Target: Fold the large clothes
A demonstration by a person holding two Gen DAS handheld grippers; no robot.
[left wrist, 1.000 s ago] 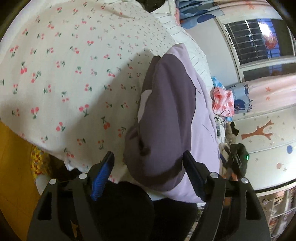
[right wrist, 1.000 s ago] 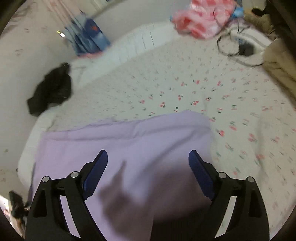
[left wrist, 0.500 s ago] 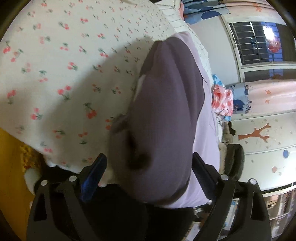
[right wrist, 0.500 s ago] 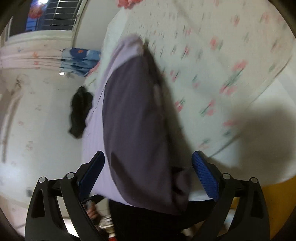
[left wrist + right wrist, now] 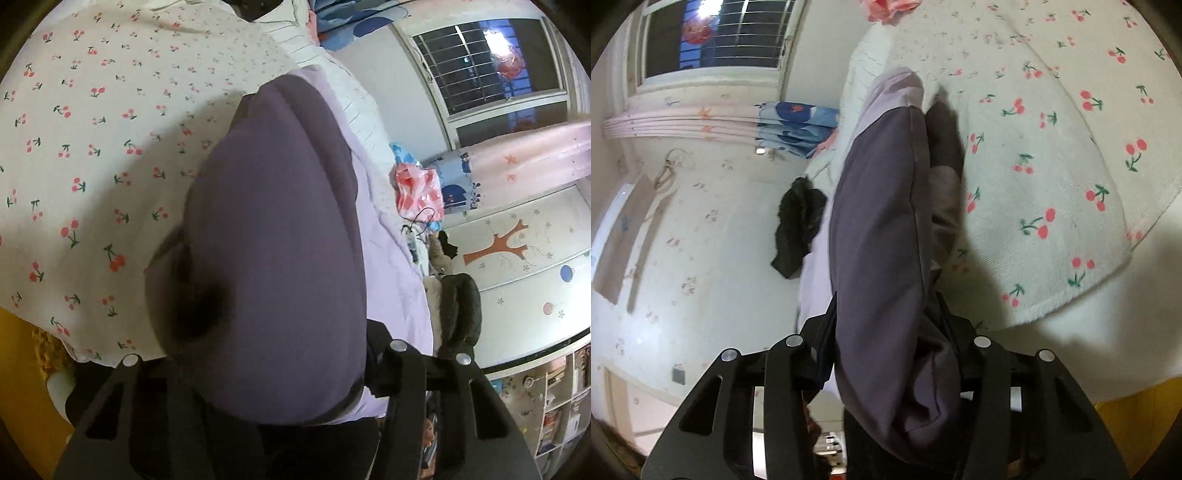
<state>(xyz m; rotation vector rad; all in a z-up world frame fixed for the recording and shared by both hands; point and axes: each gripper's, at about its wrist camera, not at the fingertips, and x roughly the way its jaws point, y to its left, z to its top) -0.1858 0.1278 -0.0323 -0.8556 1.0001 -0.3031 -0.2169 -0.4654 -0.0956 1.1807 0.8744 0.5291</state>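
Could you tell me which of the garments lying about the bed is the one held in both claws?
The purple garment, gripped by the left claw and right claw; the black garment lies untouched.

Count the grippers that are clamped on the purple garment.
2: the left gripper and the right gripper each clamp its dark purple edge at the near side of the bed.

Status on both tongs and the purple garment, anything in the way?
Left tongs and right tongs have just been closing, both now clamped on the purple garment. Garment lies along the edge of the cherry-print bedsheet. Nothing in the way.
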